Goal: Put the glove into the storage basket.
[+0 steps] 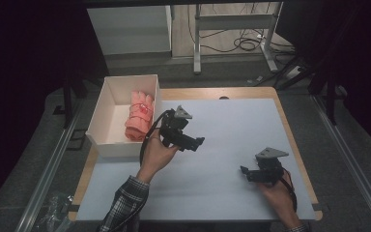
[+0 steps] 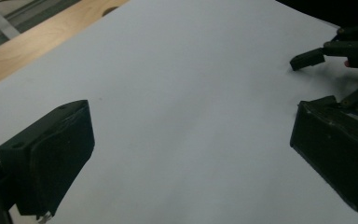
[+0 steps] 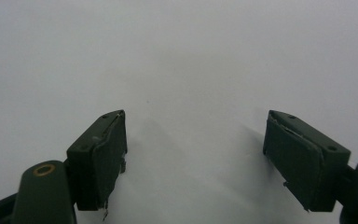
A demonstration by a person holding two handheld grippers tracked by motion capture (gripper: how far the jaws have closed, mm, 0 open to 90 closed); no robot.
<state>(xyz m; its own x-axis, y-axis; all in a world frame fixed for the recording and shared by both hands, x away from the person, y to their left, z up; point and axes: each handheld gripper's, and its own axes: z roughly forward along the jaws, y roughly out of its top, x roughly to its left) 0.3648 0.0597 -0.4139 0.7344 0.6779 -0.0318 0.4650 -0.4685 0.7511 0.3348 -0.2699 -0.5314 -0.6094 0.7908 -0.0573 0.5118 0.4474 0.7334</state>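
Taking the white box [image 1: 107,110] as landmark: the right gripper [image 1: 245,172] sits nearest the person, well right of the box, low over the pale mat [image 1: 232,130], jaws wide and empty. The left gripper [image 1: 198,143] hovers just right of the box, jaws wide, empty. The rolled pink cloth [image 1: 139,117] lies inside the box against its right wall.

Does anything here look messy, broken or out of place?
Nothing stands out. The pink rolled cloth lies inside the white box at the table's left edge. Both the left gripper and right gripper are open and hold nothing, over the bare white mat.
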